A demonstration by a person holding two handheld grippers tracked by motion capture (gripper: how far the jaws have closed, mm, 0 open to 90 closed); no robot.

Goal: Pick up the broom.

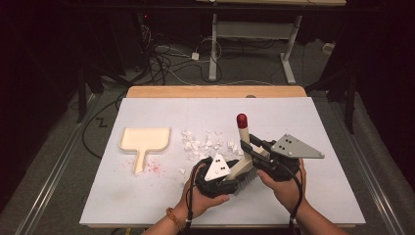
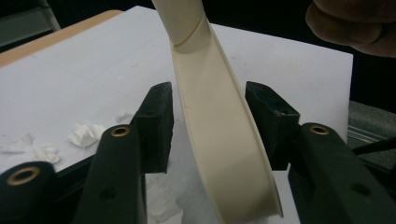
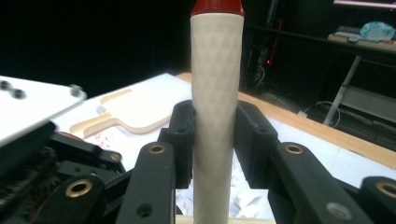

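One brush (image 1: 243,161), one dustpan (image 1: 144,140). Right gripper (image 3: 214,140) jaws pinching brush handle; left gripper (image 2: 210,123) jaws spread beside brush back.

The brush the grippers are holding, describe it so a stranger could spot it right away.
On the white table, look at the near edge, right of the cream dustpan and the torn paper scraps. The brush is cream-handled, tilted up between both grippers, and alone has a red cap on its end.

Two black two-jaw grippers (image 1: 226,172) (image 1: 258,149) with brass-ringed pivots, grey three-cornered top plates, trailing black cables; amber bead bracelet (image 1: 172,217) at left wrist.
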